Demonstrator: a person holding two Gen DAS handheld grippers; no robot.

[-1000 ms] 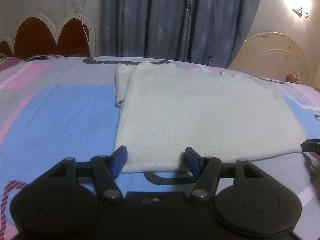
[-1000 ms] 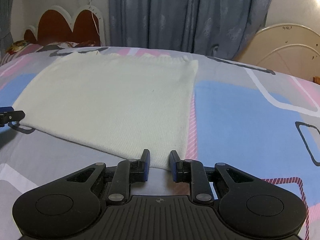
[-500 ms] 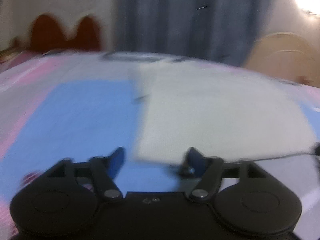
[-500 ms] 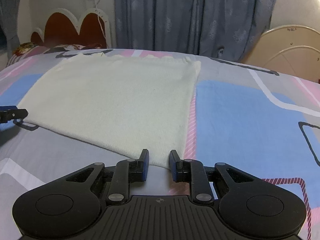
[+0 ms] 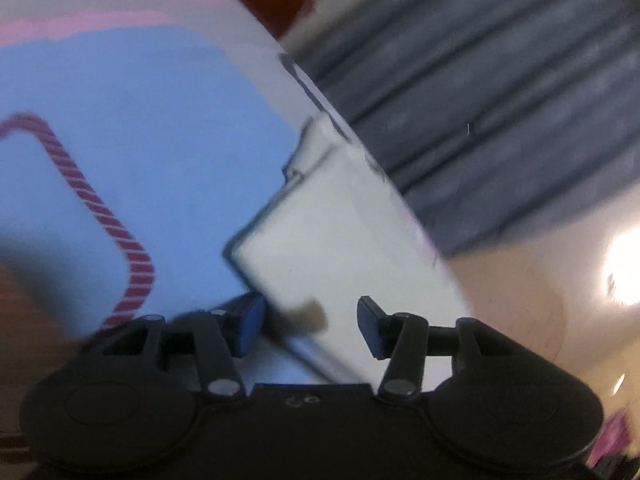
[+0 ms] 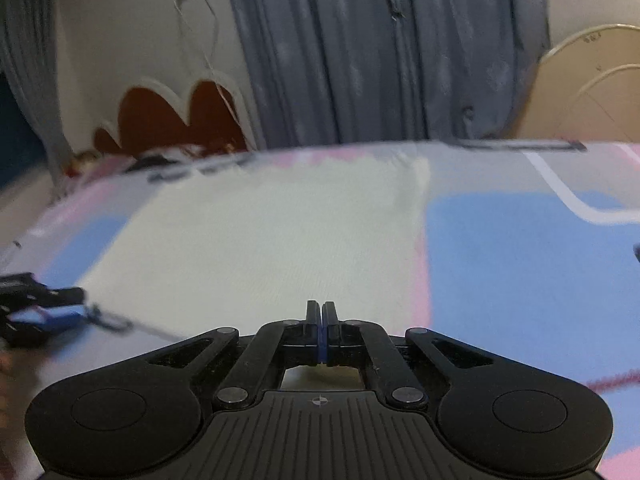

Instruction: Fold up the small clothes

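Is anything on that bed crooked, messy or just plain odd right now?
Nothing looks spilled or damaged. The cream sweater lies flat on the patterned bedspread. The only odd thing is the left wrist view: it is blurred and steeply tilted, so the bed looks slanted. There the left gripper is closing at the sweater's corner.

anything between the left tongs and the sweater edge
Nothing visible. The left tongs already straddle the near corner of the cream sweater, jaws closing with only the fabric between them. The right tongs are shut at the near edge; whether they pinch fabric is unclear. Only the bedsheet lies around.
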